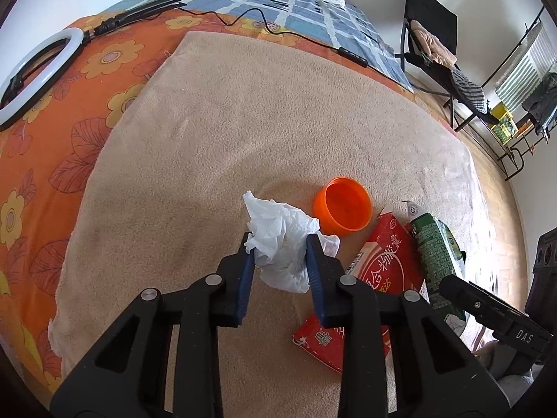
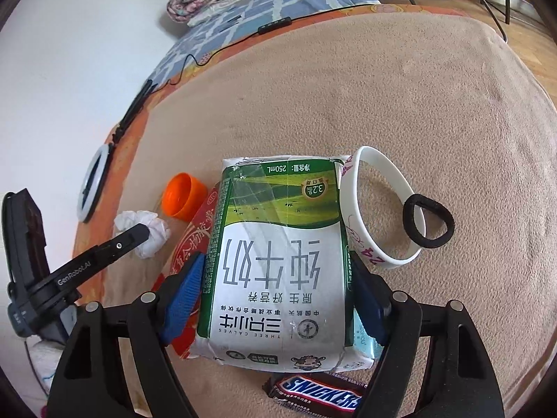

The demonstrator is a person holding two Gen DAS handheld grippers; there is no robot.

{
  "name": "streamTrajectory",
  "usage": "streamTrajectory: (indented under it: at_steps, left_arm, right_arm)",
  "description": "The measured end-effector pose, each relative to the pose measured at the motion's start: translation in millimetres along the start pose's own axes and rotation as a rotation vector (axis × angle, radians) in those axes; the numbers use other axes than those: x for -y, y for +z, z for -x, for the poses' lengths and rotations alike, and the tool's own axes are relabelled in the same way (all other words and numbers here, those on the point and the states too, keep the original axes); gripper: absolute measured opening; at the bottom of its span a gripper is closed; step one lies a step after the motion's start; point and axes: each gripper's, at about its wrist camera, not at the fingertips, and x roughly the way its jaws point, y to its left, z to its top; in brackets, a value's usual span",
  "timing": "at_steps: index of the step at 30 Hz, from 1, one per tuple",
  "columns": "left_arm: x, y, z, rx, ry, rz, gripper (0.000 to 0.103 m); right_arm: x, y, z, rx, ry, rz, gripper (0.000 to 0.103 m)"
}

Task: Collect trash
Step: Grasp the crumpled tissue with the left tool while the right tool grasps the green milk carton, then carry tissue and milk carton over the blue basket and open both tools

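Blanket edges: the beige blanket (image 1: 243, 132) ends at the orange flowered sheet (image 1: 52, 160) on one side and at the bed's edge by the wooden floor on the other.
Open room: bare blanket stretches ahead of both tools.
Left gripper (image 1: 280, 240): tilted downward, pads clenched on the crumpled tissue (image 1: 278, 240).
Right gripper (image 2: 278, 278): tilted downward, jaws wide, pads grasping the milk carton (image 2: 278, 250).
Trash nearby: orange cap (image 1: 343, 210) just beyond the tissue; red box (image 1: 386, 264) beside the carton; candy bar (image 2: 316, 395) under the carton's near end.
Beside the carton: white wristband (image 2: 376, 209), black hair tie (image 2: 428, 221).

Left tool (image 1: 280, 244) pinches crumpled tissue (image 1: 282, 240) beside orange cap (image 1: 343, 207).
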Motion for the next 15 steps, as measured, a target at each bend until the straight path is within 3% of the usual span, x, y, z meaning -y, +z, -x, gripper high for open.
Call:
streamTrajectory:
  at_steps: [15]
  left_arm:
    - [-7.7,-6.9,47.9,0.065,-0.028,0.004,0.027]
  right_arm:
    - [-19.8,-16.3,23.3,0.029,0.084,0.035,0.078]
